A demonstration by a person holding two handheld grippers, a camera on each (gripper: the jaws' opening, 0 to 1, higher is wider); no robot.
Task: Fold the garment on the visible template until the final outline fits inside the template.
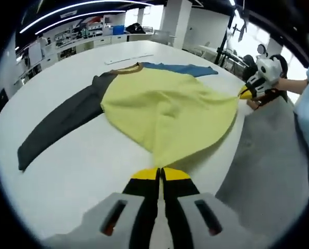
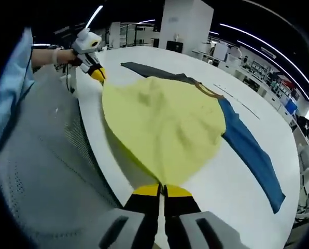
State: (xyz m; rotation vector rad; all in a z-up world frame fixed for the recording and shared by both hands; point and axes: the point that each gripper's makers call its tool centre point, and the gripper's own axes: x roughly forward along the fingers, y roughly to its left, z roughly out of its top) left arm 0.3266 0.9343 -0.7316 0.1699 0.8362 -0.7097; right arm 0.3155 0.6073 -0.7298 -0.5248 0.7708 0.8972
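Your left gripper (image 1: 160, 174) is clenched on one bottom corner of the yellow garment (image 1: 167, 106) at the white table's (image 1: 82, 166) near edge. The shirt lies flat, grey sleeve (image 1: 61, 122) and blue sleeve (image 1: 180, 68) outspread. Your right gripper (image 2: 161, 189) pinches the other corner.

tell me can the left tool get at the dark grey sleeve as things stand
Probably not right away: the left tool is shut on the yellow hem of the garment. The dark grey sleeve lies flat on the white table with nothing over it, so after letting go the way looks free.
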